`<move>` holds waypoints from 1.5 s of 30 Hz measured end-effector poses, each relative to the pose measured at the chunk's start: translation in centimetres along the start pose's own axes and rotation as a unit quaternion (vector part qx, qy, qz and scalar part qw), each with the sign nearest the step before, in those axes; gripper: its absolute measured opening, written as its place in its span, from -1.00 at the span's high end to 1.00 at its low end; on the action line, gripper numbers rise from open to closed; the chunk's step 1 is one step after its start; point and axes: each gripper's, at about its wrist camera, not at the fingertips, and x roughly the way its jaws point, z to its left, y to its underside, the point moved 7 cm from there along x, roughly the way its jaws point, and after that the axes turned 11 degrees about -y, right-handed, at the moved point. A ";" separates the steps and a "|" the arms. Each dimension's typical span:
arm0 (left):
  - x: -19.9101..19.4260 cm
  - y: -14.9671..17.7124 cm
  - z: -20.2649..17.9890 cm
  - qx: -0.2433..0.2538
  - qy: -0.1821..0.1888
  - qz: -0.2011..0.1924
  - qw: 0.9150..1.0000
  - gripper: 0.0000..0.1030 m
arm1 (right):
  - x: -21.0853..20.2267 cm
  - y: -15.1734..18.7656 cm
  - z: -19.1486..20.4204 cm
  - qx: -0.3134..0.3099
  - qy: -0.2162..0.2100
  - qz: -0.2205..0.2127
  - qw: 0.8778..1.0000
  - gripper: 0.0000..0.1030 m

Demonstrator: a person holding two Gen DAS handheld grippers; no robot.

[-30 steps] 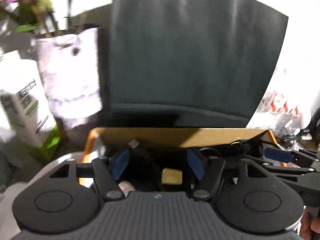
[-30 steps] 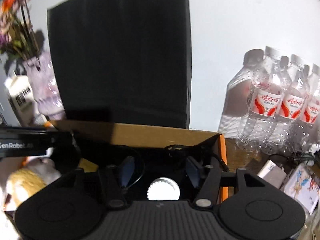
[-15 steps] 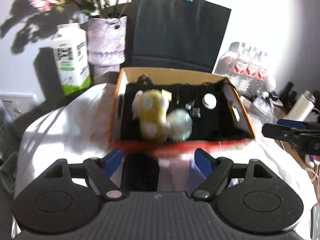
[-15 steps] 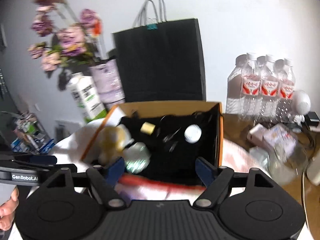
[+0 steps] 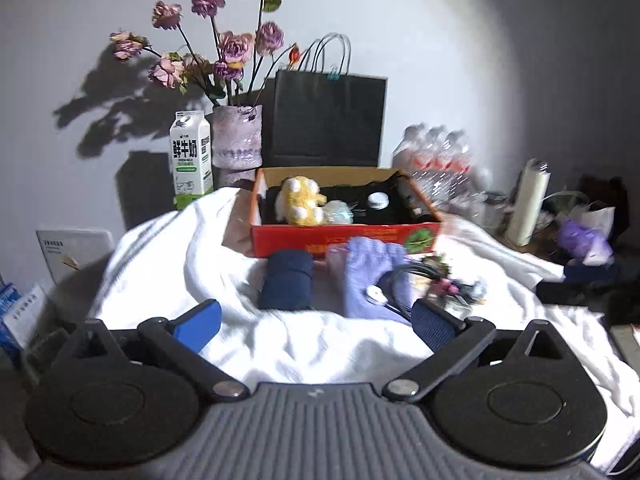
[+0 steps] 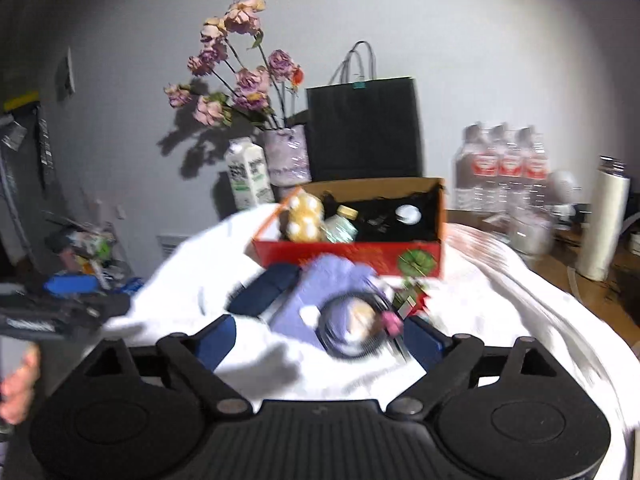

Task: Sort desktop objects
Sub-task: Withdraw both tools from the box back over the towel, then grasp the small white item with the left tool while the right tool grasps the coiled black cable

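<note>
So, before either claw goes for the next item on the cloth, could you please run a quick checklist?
1. Left claw open, nothing between fingers: ok.
2. Right claw open, nothing held: ok.
3. Red box has free room on its dark right side: ok.
4. Navy roll lies clear of the purple cloth item: ok.
5. Black cable free of the purple item: not ok, it lies on it.
6. Sharp view: not ok, right wrist view is blurred.

White cloth (image 5: 168, 264) carries red box (image 5: 344, 236), navy roll (image 5: 286, 286)

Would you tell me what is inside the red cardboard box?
Inside the red box lie a yellow plush toy, a pale round item and a white round lid on black lining. The near wall hides anything lower down.
</note>
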 end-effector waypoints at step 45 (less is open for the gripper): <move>21.1 2.9 -11.0 0.144 0.087 0.054 0.984 0.20 | 13.4 -0.2 -11.0 0.071 0.044 -0.051 0.995 0.64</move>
